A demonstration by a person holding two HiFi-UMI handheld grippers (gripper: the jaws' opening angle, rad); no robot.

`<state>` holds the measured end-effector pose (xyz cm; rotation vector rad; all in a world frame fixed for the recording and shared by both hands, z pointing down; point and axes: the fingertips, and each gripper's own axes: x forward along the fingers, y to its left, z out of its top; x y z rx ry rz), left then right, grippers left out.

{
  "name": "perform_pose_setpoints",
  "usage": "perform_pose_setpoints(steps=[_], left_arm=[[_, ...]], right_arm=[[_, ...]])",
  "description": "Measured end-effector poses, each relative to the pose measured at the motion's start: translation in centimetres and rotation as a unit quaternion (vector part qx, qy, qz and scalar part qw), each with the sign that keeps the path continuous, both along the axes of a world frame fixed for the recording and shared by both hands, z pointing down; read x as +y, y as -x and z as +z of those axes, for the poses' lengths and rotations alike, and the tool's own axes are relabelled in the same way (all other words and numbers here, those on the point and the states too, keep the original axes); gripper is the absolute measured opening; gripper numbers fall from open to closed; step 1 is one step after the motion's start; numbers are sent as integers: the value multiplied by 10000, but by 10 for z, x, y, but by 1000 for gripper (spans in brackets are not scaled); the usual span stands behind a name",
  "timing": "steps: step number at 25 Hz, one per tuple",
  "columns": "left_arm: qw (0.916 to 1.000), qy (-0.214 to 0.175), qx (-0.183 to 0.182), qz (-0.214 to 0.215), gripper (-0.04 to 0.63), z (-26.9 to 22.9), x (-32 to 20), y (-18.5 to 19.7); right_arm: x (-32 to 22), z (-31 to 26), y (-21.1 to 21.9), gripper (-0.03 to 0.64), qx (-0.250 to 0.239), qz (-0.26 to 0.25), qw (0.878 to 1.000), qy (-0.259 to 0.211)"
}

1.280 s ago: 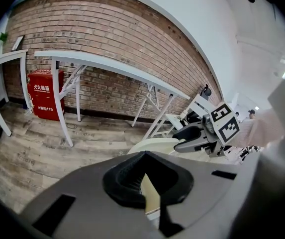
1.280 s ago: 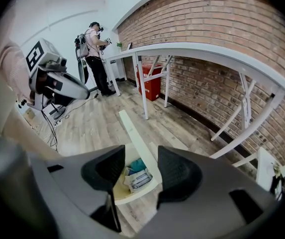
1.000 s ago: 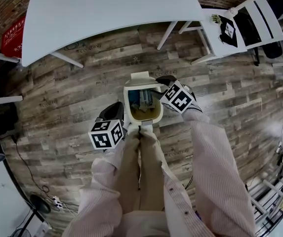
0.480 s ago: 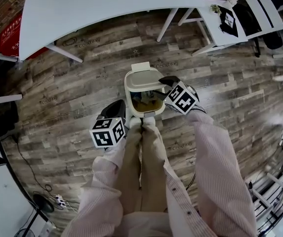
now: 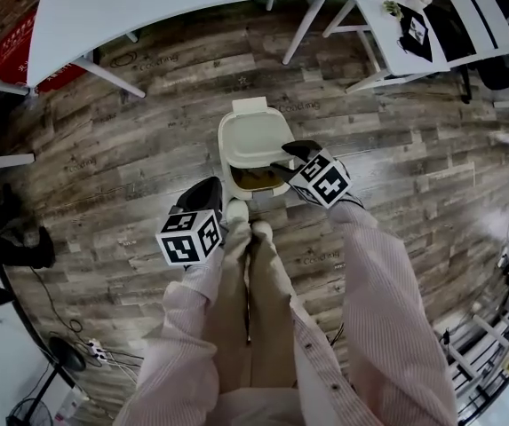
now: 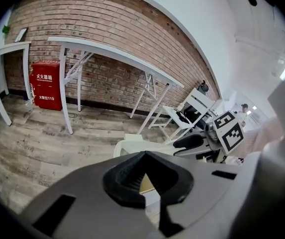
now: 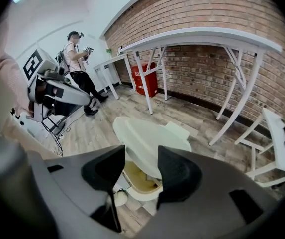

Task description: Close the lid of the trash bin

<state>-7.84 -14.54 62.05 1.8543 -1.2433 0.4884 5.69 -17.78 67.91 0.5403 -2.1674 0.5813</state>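
Two states: right gripper (image 7: 140, 156) parted over the half-lowered lid (image 5: 254, 138); left gripper (image 6: 143, 154) clenched, empty.

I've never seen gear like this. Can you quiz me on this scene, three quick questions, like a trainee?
1. True or false: the hinged lid of the cream plastic trash bin is fully closed.
2. The jaws of the right gripper are: A) apart, B) together, C) clamped on a cup.
3. Fill in: the bin stands on a ____ plank floor.
Key: 1 false, the lid leaves a gap at the front; 2 A; 3 wooden.
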Motion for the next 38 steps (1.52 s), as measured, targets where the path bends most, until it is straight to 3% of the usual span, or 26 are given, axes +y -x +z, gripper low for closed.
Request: perform_pose_setpoints(steps=[6, 20, 31, 33, 36, 38], left_arm=[[9998, -61, -37, -177, -6, 3, 21, -7], [9986, -122, -126, -508, -6, 20, 59, -11], [9983, 28, -169, -552, -6, 58, 84, -14], [9984, 34, -158, -542, -6, 64, 85, -15], [9986, 0, -138, -503, -6, 73, 82, -17], [9988, -9, -127, -477, -6, 80, 80, -18]], right_arm=[[23, 16, -3, 210, -74, 5, 9999, 153], [46, 47, -9, 207, -588, 721, 9942, 532], [71, 89, -12, 204, -734, 884, 9906, 745], [69, 96, -15, 169, -691, 1003, 9903, 674], [61, 106, -21, 10, -497, 1049, 9926, 349], [61, 113, -21, 5, -412, 963, 9942, 259]])
